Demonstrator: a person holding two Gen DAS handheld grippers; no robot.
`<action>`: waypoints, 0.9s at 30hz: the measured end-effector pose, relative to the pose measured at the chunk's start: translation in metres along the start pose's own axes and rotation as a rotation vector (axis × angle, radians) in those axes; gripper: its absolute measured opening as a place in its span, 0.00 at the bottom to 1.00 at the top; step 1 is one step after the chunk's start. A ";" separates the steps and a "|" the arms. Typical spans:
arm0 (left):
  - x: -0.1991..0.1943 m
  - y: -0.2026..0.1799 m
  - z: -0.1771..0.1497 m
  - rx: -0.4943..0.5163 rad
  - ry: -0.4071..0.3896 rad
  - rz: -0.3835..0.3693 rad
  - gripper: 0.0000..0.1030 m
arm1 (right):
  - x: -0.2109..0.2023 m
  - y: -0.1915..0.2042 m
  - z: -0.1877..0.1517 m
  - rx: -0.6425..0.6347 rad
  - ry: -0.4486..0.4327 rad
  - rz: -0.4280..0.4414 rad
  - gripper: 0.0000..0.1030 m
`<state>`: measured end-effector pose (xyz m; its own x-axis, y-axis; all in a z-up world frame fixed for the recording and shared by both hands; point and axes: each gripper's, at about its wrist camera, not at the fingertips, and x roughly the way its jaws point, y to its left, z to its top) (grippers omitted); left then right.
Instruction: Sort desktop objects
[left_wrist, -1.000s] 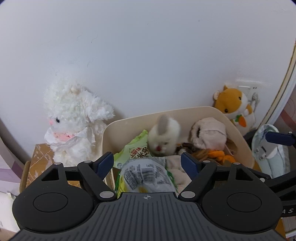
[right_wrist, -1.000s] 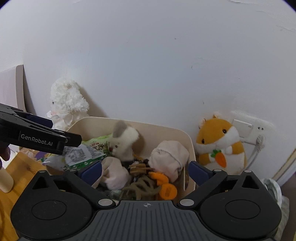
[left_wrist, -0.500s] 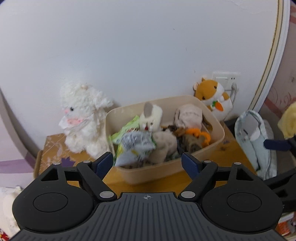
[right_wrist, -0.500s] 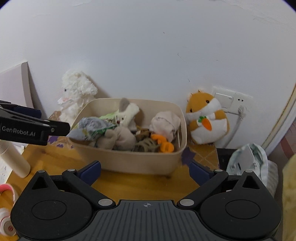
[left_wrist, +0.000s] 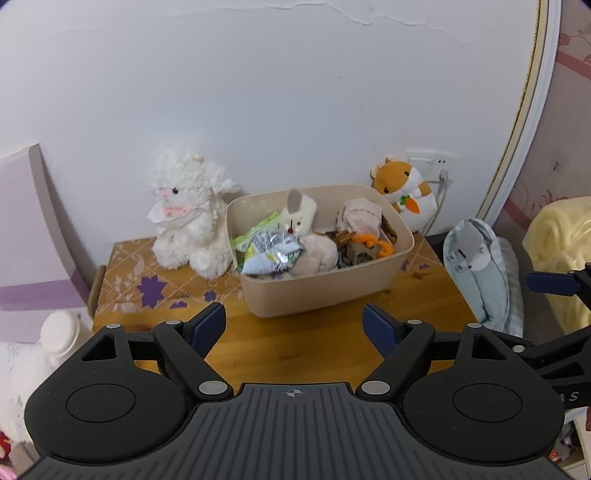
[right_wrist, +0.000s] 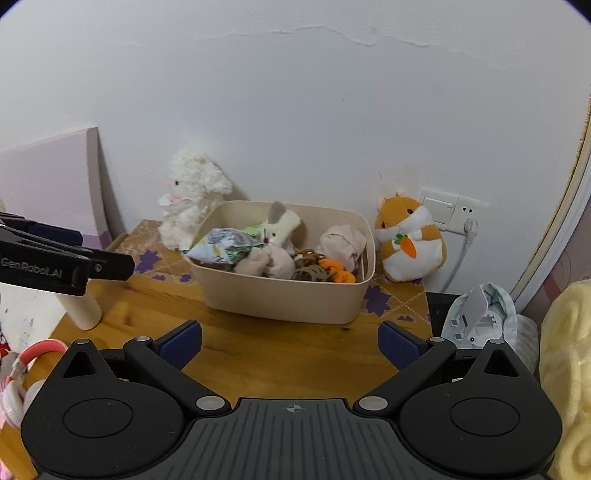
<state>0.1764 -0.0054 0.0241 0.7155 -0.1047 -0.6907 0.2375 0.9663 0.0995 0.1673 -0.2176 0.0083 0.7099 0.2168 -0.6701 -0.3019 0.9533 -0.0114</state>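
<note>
A beige bin (left_wrist: 328, 291) (right_wrist: 280, 295) stands on the wooden desk by the wall. It holds a silver snack bag (left_wrist: 271, 251) (right_wrist: 221, 249), a small white bunny toy (left_wrist: 299, 216) (right_wrist: 279, 227), cloth bundles and an orange item (right_wrist: 338, 271). My left gripper (left_wrist: 293, 326) is open and empty, held back from the bin above the desk. My right gripper (right_wrist: 290, 341) is open and empty, also back from the bin. The left gripper's side shows at the left of the right wrist view (right_wrist: 66, 258).
A white lamb plush (left_wrist: 190, 210) sits left of the bin, an orange hamster plush (left_wrist: 404, 190) to its right by a wall socket (right_wrist: 456, 210). A cream cylinder (right_wrist: 83, 308) and pink headphones (right_wrist: 33, 354) lie at the desk's left. A light-blue bag (left_wrist: 480, 269) hangs off the right edge.
The left gripper let go of the snack bag, which now lies in the bin. Both grippers have pulled back and away from the bin.
</note>
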 end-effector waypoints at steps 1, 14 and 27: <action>-0.005 0.000 -0.002 -0.002 0.011 -0.002 0.80 | -0.006 0.001 -0.002 0.005 -0.004 0.005 1.00; -0.048 -0.002 -0.040 -0.029 0.068 -0.033 0.80 | -0.057 -0.004 -0.027 0.069 -0.002 -0.006 1.00; -0.086 0.015 -0.067 -0.051 0.117 -0.032 0.80 | -0.087 0.002 -0.051 0.054 0.078 -0.009 1.00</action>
<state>0.0740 0.0340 0.0367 0.6260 -0.1102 -0.7720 0.2230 0.9739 0.0418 0.0726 -0.2453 0.0283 0.6604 0.1928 -0.7258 -0.2589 0.9657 0.0210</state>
